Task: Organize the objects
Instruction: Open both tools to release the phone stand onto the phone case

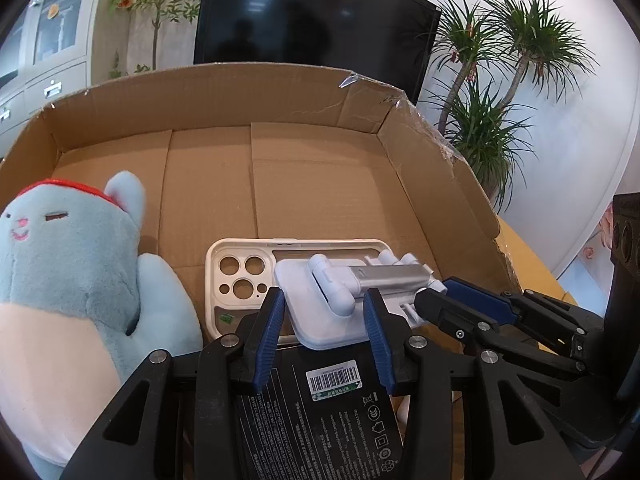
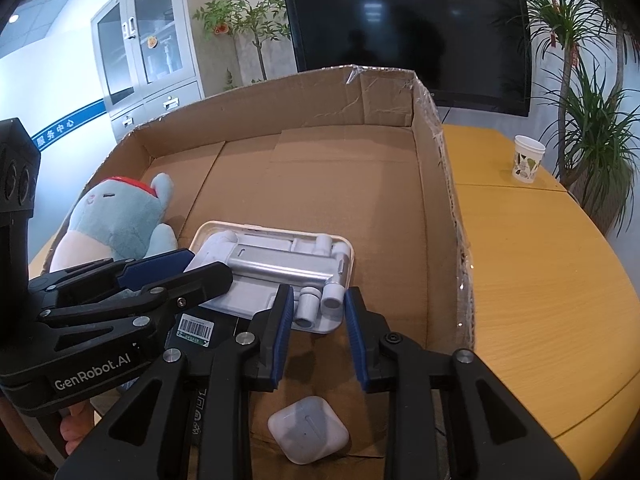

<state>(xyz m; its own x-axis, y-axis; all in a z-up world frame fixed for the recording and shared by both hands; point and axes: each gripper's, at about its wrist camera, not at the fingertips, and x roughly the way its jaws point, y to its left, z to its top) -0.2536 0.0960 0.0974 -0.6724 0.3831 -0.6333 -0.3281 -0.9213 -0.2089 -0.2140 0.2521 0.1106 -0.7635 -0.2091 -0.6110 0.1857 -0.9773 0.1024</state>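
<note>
A white folding phone stand [image 1: 344,292] lies across a white phone case [image 1: 236,276] and a black device with a barcode label [image 1: 320,408] in a cardboard box [image 1: 280,100]. My left gripper [image 1: 326,320] is open, its jaws either side of the stand's flat base. My right gripper [image 2: 316,316] is open, its jaws around the stand's hinge end [image 2: 316,304]; it also shows in the left wrist view [image 1: 460,304]. A blue plush toy [image 1: 68,272] lies at the box's left. A white earbud case [image 2: 306,434] lies below the right gripper.
The box [image 2: 440,200] sits on a yellow wooden table [image 2: 540,280]. A paper cup [image 2: 527,159] stands on the table at the far right. A black screen [image 2: 408,20], plants and a cabinet stand behind.
</note>
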